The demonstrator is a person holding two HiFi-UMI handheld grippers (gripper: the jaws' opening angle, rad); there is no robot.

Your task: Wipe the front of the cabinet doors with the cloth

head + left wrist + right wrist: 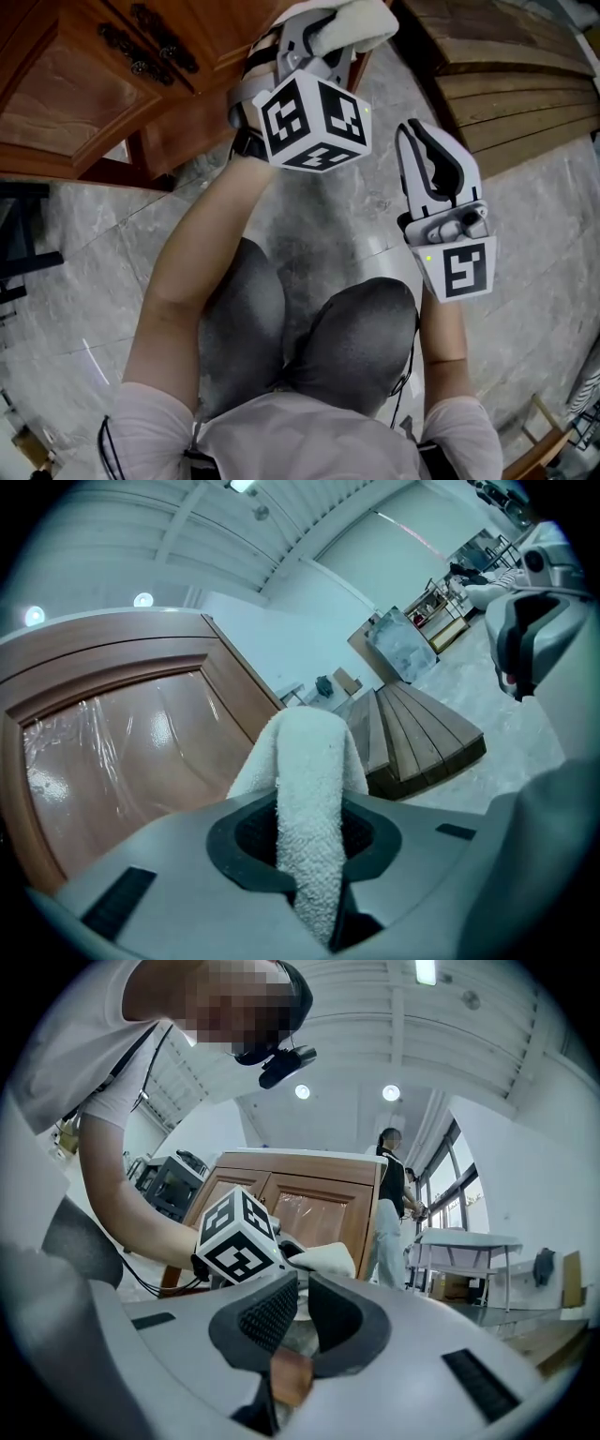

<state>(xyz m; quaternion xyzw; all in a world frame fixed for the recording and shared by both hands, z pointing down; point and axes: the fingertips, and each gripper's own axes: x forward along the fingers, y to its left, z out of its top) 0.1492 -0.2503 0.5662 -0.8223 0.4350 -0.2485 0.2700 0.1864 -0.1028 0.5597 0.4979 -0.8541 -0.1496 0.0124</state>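
A white terry cloth (pixel 361 23) is clamped in my left gripper (pixel 328 28), held up close to the brown wooden cabinet door (pixel 66 94). In the left gripper view the cloth (pixel 309 761) folds over the jaws and hangs between them, with the glossy door panel (pixel 122 761) just to its left; I cannot tell whether cloth and wood touch. My right gripper (pixel 427 141) hovers to the right over the floor, apart from the cabinet. Its jaws stand almost together with nothing between them (pixel 303 1283). It looks at the cabinet (pixel 309 1199) and the cloth (pixel 323 1258).
Dark metal handles (pixel 150 42) sit on the doors. A stack of wooden boards (pixel 506 75) lies on the grey marble floor to the right of the cabinet. My knees (pixel 356 328) are bent below. Another person (pixel 389 1194) stands beside the cabinet near a table (pixel 469 1241).
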